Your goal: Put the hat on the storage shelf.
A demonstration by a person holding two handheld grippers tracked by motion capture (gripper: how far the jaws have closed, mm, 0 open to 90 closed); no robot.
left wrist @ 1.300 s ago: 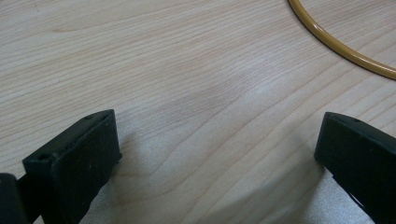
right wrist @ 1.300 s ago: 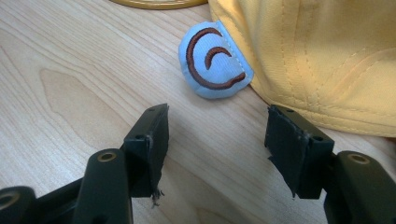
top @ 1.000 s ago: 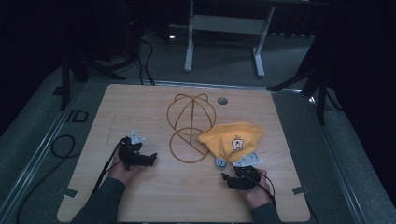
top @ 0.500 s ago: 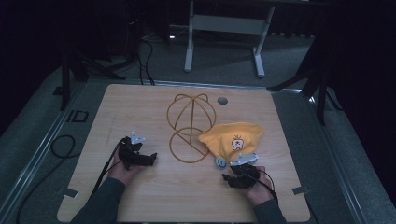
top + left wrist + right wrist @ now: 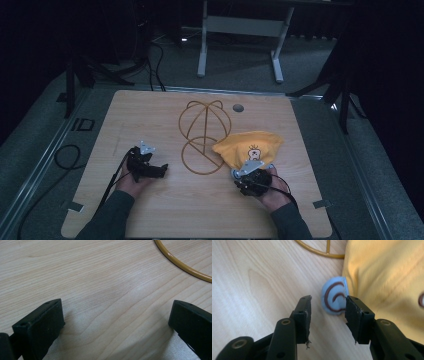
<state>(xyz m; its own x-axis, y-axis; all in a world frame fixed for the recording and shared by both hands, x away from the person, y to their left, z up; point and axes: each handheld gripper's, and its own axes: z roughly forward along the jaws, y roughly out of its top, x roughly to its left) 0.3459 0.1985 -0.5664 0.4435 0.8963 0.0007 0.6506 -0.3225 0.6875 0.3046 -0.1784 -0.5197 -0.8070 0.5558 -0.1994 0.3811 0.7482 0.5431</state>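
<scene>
Right gripper [image 5: 328,308] has been closing, jaws half-narrowed around the blue ear [image 5: 335,298] of the yellow hat [image 5: 250,150], not pinching yet; centre it first. Left gripper [image 5: 115,322] is wide, empty.

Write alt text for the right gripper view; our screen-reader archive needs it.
The right gripper, jaws partly open with nothing pressed between them, points at a pale blue ear marked with a brown spiral on the edge of a yellow hat, which lies on a wooden table.
</scene>
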